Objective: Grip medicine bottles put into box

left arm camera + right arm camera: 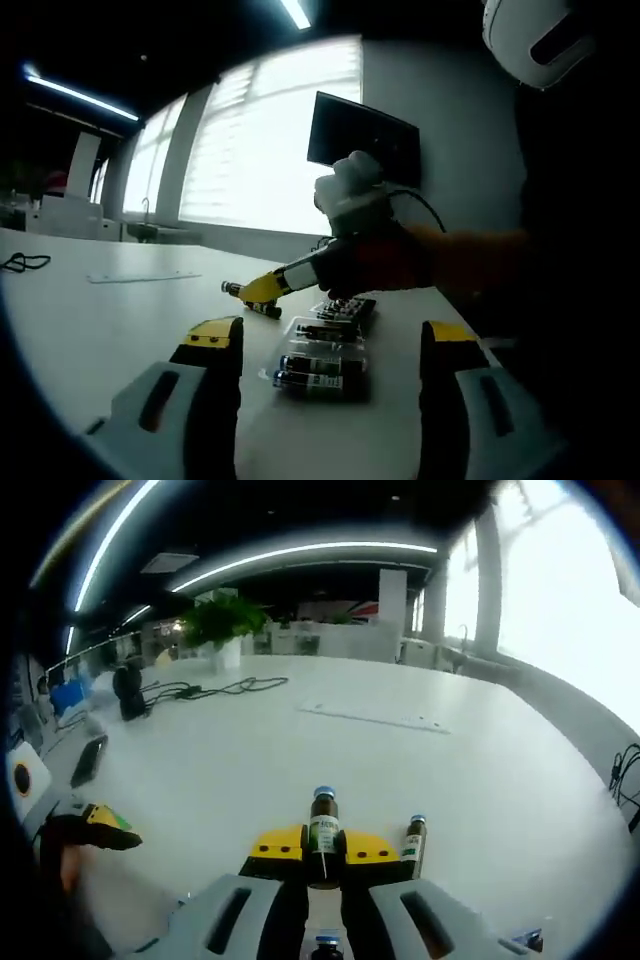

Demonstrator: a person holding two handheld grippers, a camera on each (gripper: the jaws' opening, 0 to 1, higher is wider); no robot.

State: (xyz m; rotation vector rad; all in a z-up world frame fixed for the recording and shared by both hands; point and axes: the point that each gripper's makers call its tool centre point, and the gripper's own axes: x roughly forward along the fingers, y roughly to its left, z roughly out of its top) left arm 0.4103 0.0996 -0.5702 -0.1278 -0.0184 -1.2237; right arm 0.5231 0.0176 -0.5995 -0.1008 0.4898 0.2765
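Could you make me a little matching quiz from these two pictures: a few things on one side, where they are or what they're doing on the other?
Things:
1. right claw
2. left claw
3. standing bottle
4. potted plant

States or places:
A. open, with the box of bottles lying ahead of it
B. at the far end of the white table
C. upright on the table, beside the claw, not gripped
D. shut on a blue-capped bottle

Pairs: 1-D, 2-A, 3-C, 4-B
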